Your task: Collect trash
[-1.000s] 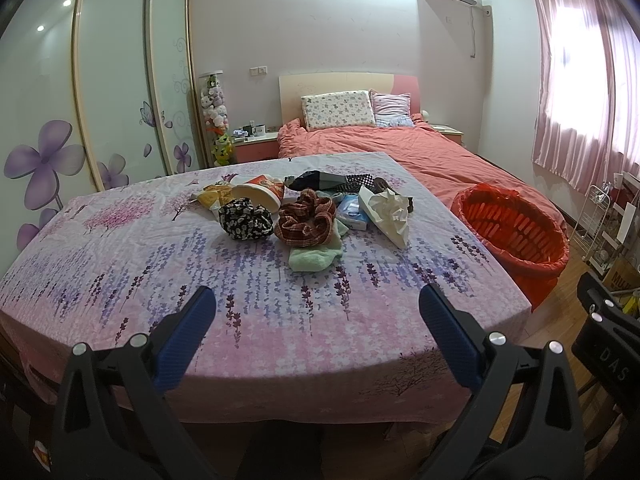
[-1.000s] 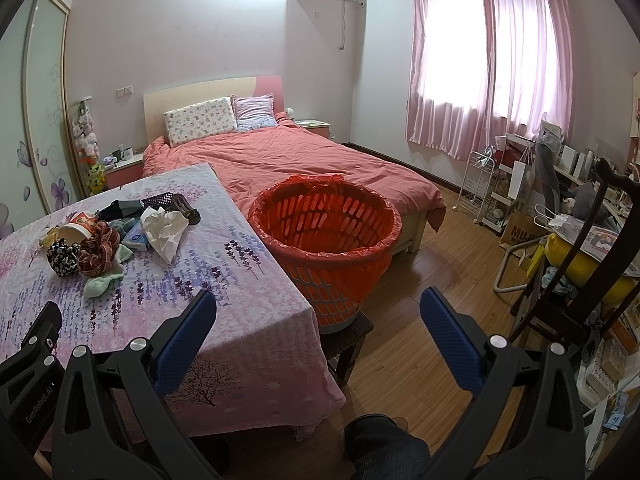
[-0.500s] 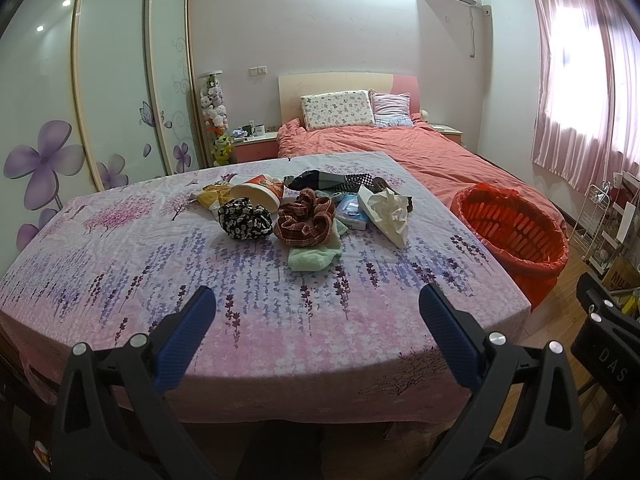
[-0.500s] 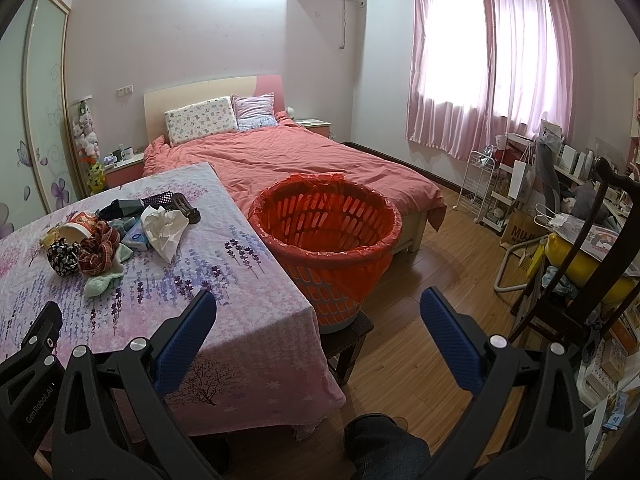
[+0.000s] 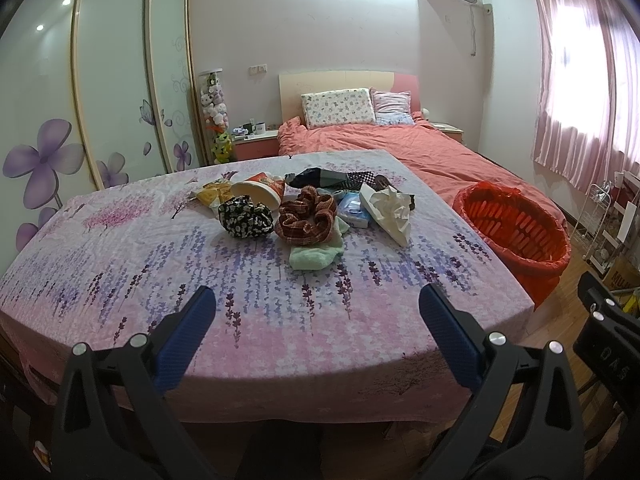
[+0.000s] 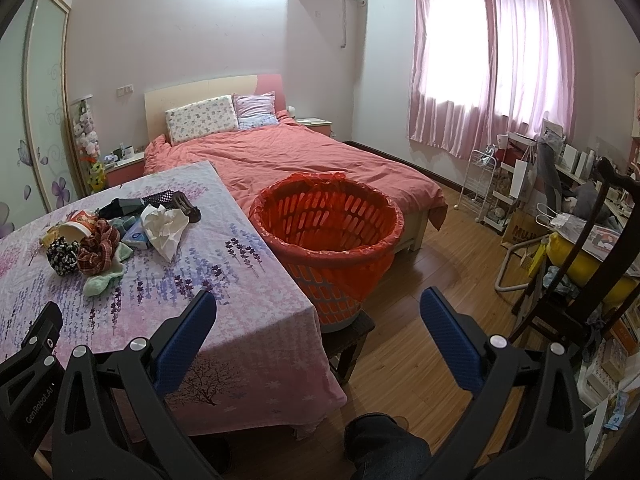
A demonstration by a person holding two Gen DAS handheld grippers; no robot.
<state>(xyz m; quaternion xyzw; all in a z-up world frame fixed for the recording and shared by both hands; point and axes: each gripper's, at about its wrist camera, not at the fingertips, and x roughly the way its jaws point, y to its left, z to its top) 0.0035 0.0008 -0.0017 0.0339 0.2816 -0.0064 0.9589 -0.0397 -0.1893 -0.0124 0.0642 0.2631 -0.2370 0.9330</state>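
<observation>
A pile lies on the floral tablecloth (image 5: 120, 264): a crumpled white tissue (image 5: 390, 210), a paper cup (image 5: 260, 192), a yellow snack wrapper (image 5: 212, 194), a blue tissue pack (image 5: 354, 210), a plaid scrunchie (image 5: 306, 220), a black floral scrunchie (image 5: 244, 220) and a green cloth (image 5: 316, 254). An orange basket (image 6: 328, 220) lined with a red bag stands right of the table; it also shows in the left wrist view (image 5: 516, 228). My left gripper (image 5: 318, 320) is open and empty over the table's near edge. My right gripper (image 6: 318, 320) is open and empty, above the floor near the basket.
A bed with a salmon cover (image 6: 296, 160) lies behind the table and basket. A wardrobe (image 5: 112, 80) stands at left. A dark chair (image 6: 600, 248), a white rack (image 6: 480, 184) and clutter fill the right side. A low stool (image 6: 352, 332) holds the basket.
</observation>
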